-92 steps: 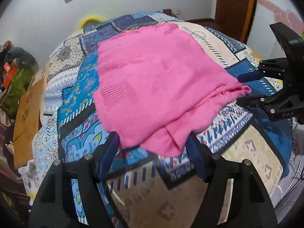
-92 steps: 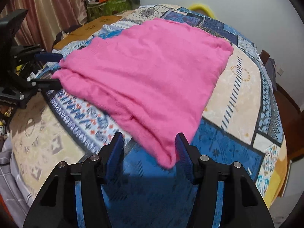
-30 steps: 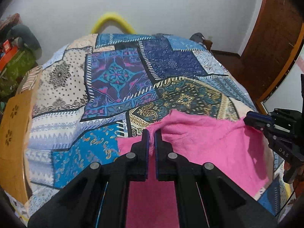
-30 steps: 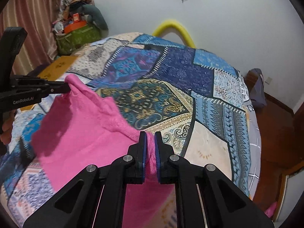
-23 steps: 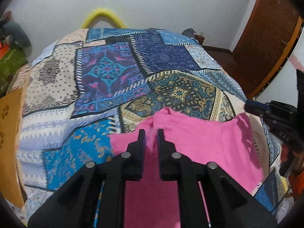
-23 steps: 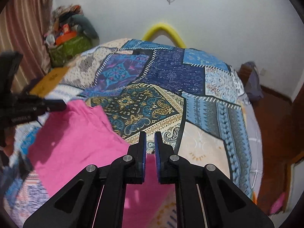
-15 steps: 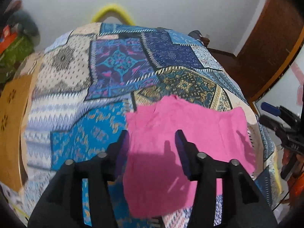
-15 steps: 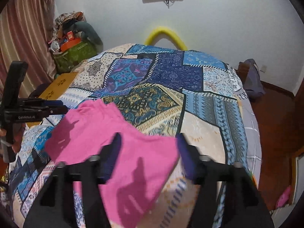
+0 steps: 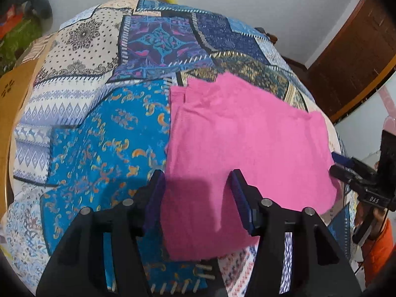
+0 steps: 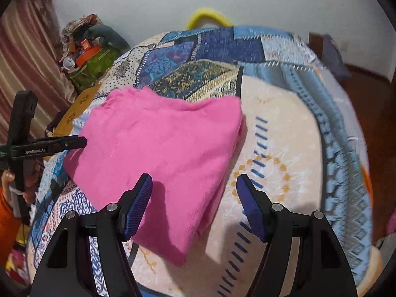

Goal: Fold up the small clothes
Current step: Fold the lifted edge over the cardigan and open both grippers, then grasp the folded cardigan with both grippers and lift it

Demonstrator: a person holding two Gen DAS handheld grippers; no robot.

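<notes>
Pink garment (image 9: pixel 247 148) lies folded, flat on patchwork bed (image 9: pixel 99 136). Left tongs (image 9: pixel 198 190) spread, empty, above its near edge. Right tongs (image 10: pixel 194 198) spread, empty, over its corner. Judgement: one fold laid down; next likely regrip edge, fold again.

left hand-held gripper (image 9: pixel 196 193) jaws spread wide, right hand-held gripper (image 10: pixel 194 198) likewise, both empty
</notes>
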